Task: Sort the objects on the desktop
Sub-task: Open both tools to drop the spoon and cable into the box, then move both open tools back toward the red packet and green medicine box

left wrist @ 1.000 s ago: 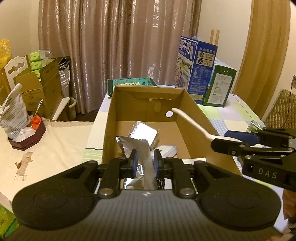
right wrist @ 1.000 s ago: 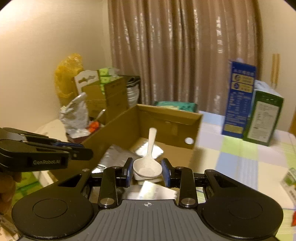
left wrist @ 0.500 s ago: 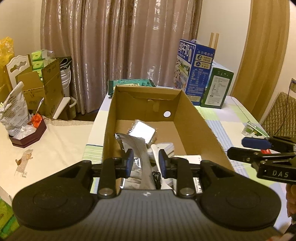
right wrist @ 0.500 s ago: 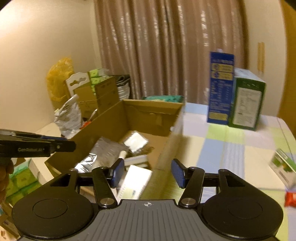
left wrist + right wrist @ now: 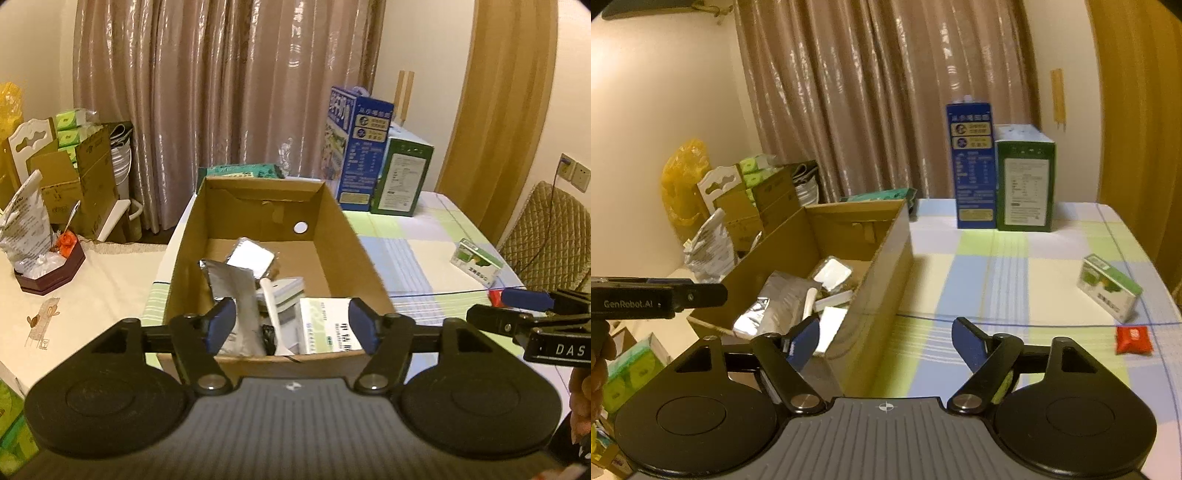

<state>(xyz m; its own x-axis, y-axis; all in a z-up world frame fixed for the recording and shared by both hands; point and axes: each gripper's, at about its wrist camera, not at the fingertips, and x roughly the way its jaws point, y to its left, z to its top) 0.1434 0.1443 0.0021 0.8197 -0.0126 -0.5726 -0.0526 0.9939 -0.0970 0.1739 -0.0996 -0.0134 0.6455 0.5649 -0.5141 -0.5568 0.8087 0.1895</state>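
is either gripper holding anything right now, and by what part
Nothing is held. The left gripper and right gripper both have jaws opening with nothing between them; the white spoon lies in the cardboard box.

Black grippers, blue-padded fingers [image 5: 221, 325], silver screws, white "DAS" and "GenRobot.AI" lettering

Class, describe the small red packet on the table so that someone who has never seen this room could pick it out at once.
Start at the checked tablecloth to the right of the open cardboard box. Near its right edge lies a small green and white carton, and just in front of that, apart from it, lies the red packet. It is the only red thing on the cloth, flat and much smaller.
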